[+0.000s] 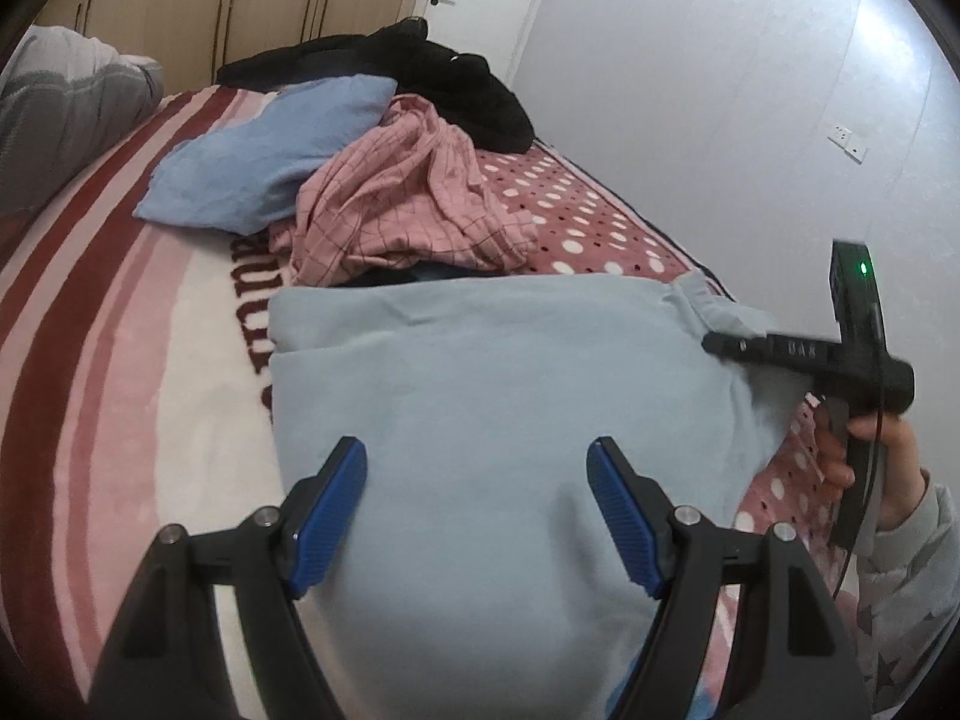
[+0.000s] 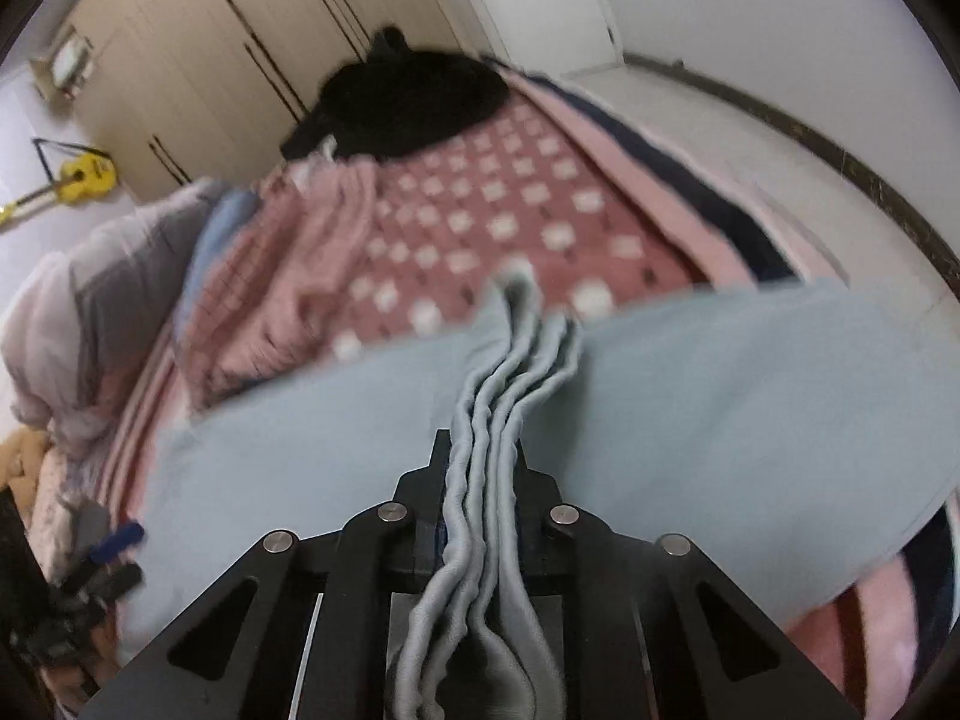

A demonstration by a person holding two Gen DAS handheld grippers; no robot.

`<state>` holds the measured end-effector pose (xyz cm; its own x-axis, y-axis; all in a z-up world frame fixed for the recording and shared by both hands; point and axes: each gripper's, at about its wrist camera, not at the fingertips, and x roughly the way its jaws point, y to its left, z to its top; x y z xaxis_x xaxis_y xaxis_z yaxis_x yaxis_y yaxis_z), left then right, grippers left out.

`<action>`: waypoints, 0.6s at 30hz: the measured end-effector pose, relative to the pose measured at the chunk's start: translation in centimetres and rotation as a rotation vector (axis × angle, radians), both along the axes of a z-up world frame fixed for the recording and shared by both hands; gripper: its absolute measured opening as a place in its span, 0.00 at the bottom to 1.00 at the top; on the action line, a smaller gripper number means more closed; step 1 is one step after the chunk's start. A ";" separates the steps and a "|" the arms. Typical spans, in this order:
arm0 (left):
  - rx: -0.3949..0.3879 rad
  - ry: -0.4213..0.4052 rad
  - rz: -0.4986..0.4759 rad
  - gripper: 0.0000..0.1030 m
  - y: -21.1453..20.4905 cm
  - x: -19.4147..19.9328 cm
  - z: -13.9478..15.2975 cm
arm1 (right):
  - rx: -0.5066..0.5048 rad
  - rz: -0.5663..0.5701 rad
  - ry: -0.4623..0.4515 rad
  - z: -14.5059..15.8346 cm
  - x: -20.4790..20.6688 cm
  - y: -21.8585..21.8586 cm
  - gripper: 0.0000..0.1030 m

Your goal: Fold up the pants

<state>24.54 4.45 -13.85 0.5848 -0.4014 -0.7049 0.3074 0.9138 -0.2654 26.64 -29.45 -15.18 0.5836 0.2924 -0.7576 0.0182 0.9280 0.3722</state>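
Observation:
Light blue pants (image 1: 480, 372) lie folded over on the bed in the left wrist view. My left gripper (image 1: 477, 510) is open and empty just above their near part, blue pads (image 1: 330, 510) spread wide. My right gripper (image 1: 720, 342) comes in from the right and grips the bunched elastic waistband at the pants' far right corner. In the right wrist view the right gripper (image 2: 480, 450) is shut on the stacked waistband layers (image 2: 510, 372), with the pants (image 2: 720, 390) spreading to both sides. The left gripper's blue pad (image 2: 117, 540) shows at the lower left.
A pile of clothes lies beyond the pants: pink checked garment (image 1: 408, 204), blue garment (image 1: 264, 150), black garment (image 1: 420, 72). The bed has a striped and polka-dot blanket (image 1: 576, 210). A grey pillow (image 1: 60, 114) is at left, a white wall (image 1: 720, 90) at right.

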 end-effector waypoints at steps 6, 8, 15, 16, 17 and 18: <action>0.007 -0.005 0.019 0.70 0.8 -0.3 0.1 | 0.045 0.002 -0.020 0.5 -1.3 -1.3 0.31; 0.028 0.002 0.027 0.70 0.9 -0.4 0.0 | 0.017 -0.007 -0.059 1.8 -2.3 -1.9 0.32; 0.086 0.049 0.074 0.61 1.4 -0.1 -2.1 | 0.046 0.017 -0.027 2.8 -4.9 -4.0 0.41; 0.095 0.055 0.078 0.53 1.5 -0.1 -2.3 | 0.046 0.019 -0.019 2.7 -5.2 -4.0 0.41; 0.102 0.061 0.082 0.49 1.6 -0.2 -2.5 | 0.045 0.021 -0.016 2.4 -5.4 -3.9 0.41; 0.106 0.065 0.090 0.42 1.8 -0.2 -2.6 | 0.045 0.020 -0.014 2.2 -5.7 -3.9 0.41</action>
<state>24.32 6.22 -16.49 0.5672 -0.2705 -0.7779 0.2079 0.9610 -0.1826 20.97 -33.33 -13.02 0.5881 0.3379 -0.7348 -0.0057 0.9102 0.4141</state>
